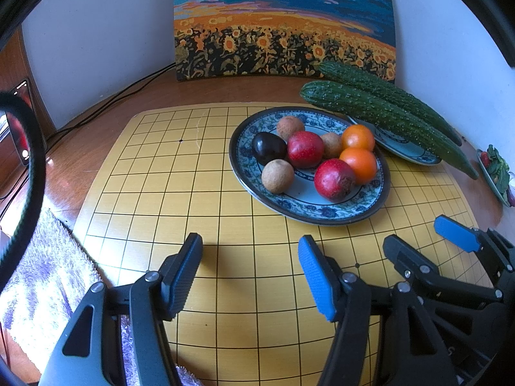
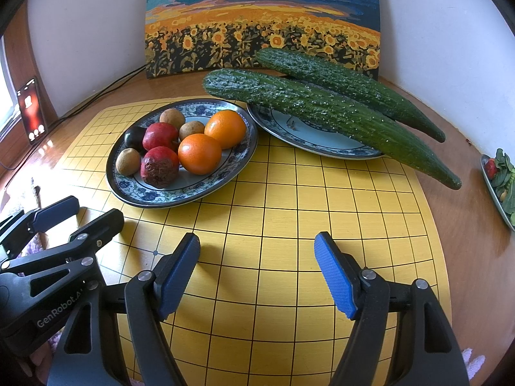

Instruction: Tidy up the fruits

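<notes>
A blue-patterned plate (image 1: 370, 204) (image 2: 225, 180) on the yellow grid board holds two oranges (image 1: 359, 160) (image 2: 199, 153), two red pomegranates (image 1: 334, 178) (image 2: 160, 167), a dark plum (image 1: 268, 148) (image 2: 133, 138) and three brown longans (image 1: 277, 176) (image 2: 128, 161). Two cucumbers (image 1: 386, 114) (image 2: 322, 106) lie across a second plate (image 1: 415, 156) (image 2: 309, 141) behind it. My left gripper (image 1: 251, 276) (image 2: 77, 217) is open and empty, low over the board in front of the fruit plate. My right gripper (image 2: 257, 276) (image 1: 425, 241) is open and empty beside it.
The yellow grid board (image 1: 193, 193) (image 2: 322, 209) lies on a wooden table. A sunflower painting (image 1: 283, 25) (image 2: 260, 19) leans on the wall. A phone (image 2: 32, 111) stands at left with cables. A fluffy cloth (image 1: 42, 273) lies front left. A dish of greens (image 2: 502, 183) sits far right.
</notes>
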Demonstrator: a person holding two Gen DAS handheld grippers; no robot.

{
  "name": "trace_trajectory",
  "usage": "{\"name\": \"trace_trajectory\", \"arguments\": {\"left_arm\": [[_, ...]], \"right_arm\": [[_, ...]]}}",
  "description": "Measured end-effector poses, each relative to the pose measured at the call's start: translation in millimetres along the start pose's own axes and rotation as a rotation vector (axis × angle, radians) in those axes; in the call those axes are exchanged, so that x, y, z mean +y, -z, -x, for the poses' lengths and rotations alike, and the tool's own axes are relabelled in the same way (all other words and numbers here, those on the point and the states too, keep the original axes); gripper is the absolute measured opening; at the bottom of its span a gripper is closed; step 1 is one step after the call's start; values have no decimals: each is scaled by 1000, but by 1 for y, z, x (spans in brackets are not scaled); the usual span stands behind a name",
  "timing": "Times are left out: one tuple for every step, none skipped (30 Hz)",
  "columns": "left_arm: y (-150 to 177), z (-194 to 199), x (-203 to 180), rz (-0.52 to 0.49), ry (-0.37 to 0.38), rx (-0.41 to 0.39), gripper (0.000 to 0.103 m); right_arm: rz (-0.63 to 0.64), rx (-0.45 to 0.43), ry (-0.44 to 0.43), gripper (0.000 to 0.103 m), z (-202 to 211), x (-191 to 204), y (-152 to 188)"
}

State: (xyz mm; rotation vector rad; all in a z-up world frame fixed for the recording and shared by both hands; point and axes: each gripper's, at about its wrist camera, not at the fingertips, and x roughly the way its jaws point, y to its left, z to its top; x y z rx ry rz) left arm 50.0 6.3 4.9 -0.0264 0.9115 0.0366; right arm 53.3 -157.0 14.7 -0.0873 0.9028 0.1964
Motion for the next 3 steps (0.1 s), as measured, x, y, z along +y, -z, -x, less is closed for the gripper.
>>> {"name": "trace_trajectory", "arguments": {"left_arm": [[0, 0, 0, 0, 0, 0, 65], [0, 0, 0, 0, 0, 0, 65], [0, 0, 0, 0, 0, 0, 65]], "right_arm": [[0, 0, 0, 75, 0, 0, 0], [0, 0, 0, 75, 0, 0, 0], [0, 1, 0, 75, 0, -1, 0]]}}
